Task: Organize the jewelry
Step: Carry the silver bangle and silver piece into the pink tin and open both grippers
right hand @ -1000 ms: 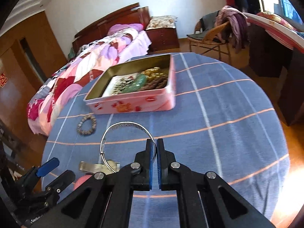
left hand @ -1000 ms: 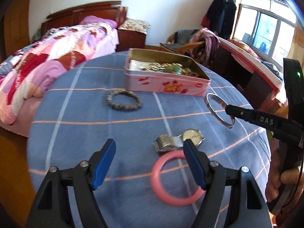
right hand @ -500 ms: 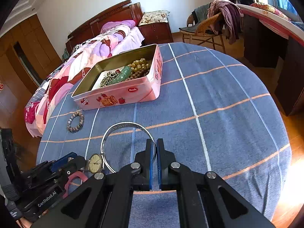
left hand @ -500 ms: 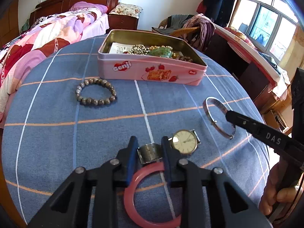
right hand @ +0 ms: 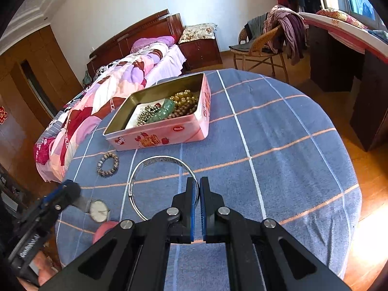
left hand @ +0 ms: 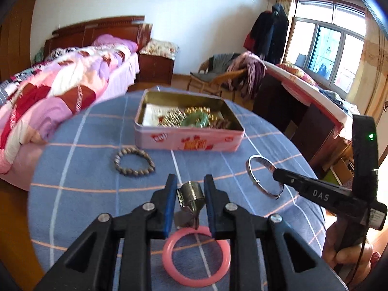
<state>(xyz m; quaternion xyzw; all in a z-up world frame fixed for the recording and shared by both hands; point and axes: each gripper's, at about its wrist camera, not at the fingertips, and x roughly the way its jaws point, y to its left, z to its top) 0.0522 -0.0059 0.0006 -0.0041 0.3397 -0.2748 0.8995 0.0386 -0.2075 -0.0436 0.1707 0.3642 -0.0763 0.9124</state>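
We see a round table (right hand: pixel 278 131) under a blue checked cloth. Toward its left edge lies a beaded bracelet (left hand: pixel 134 161), just in front of the tin's left end. Our left gripper (left hand: pixel 188 189) has its blue pads nearly together, pinching the metal band of a wristwatch (left hand: pixel 190 197); in the right wrist view the watch (right hand: pixel 98 209) hangs with its pale dial below the band, and we cannot tell whether it touches the cloth. Under that gripper, near the table's front edge, a pink bangle (left hand: pixel 196 257) lies flat.

In the middle, toward the far edge, stands an open pink tin (left hand: pixel 189 143) holding gold beads, a green bangle and paper.

To the right, a silver bangle (right hand: pixel 161 184) is clamped by its rim in our right gripper (right hand: pixel 197 189), whose pads are almost closed on the thin metal. The rest of the hoop reaches leftward over the cloth, between the tin and the front edge.
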